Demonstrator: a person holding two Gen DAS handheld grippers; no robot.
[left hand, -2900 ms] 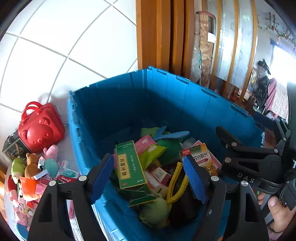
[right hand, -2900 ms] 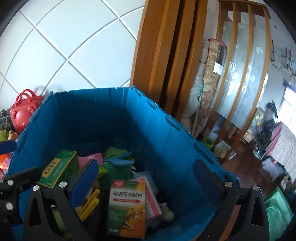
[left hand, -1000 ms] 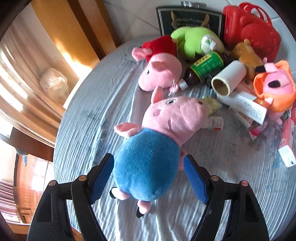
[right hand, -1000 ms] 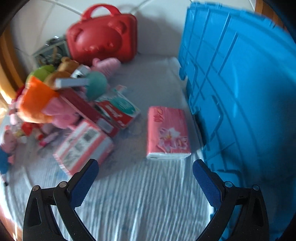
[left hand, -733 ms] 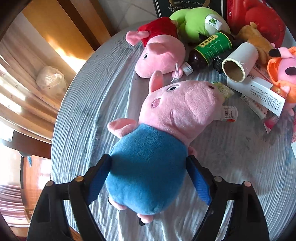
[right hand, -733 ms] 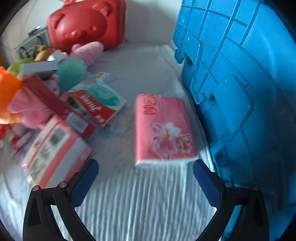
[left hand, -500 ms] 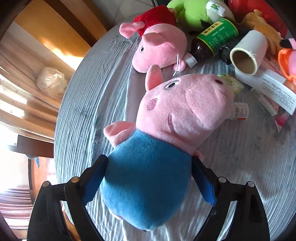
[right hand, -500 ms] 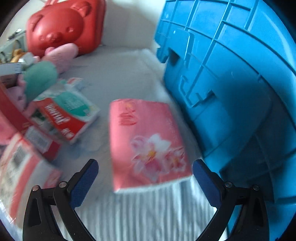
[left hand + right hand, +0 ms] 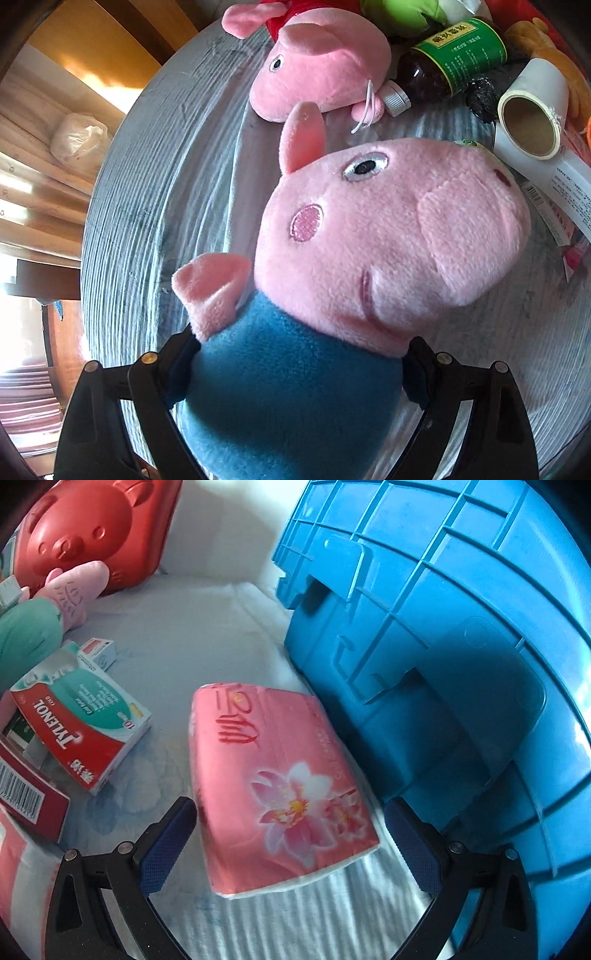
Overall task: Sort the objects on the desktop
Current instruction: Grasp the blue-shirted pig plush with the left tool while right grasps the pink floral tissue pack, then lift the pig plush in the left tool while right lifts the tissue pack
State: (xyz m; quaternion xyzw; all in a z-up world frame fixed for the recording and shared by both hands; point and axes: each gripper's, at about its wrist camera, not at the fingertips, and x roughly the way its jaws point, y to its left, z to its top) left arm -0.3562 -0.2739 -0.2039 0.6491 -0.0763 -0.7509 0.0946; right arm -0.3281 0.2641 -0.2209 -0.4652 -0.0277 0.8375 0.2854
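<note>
A large pink pig plush [image 9: 388, 240] in a blue shirt lies on the grey striped tablecloth [image 9: 166, 184]. My left gripper [image 9: 299, 343] points steeply down over it. Its jaws stand wide, one on each side of the blue body, which fills the gap between them; I see no squeeze. In the right wrist view a pink tissue pack [image 9: 273, 775] with a flower print lies flat beside the blue crate [image 9: 443, 646]. My right gripper [image 9: 288, 808] is open and straddles the near end of the pack. Both pads stand clear of it.
Behind the big pig lie a smaller pink pig plush [image 9: 325, 59], a dark bottle with a green label [image 9: 450, 62] and a tape roll [image 9: 532, 122]. Left of the tissue pack lie a Tylenol box [image 9: 85, 723], a red barcode box [image 9: 26, 797] and a red bear case [image 9: 85, 528].
Both grippers left the crate's opening and sank toward the table. The left jaws widened and came down around the pig's blue body. The right gripper closed in on the tissue pack.
</note>
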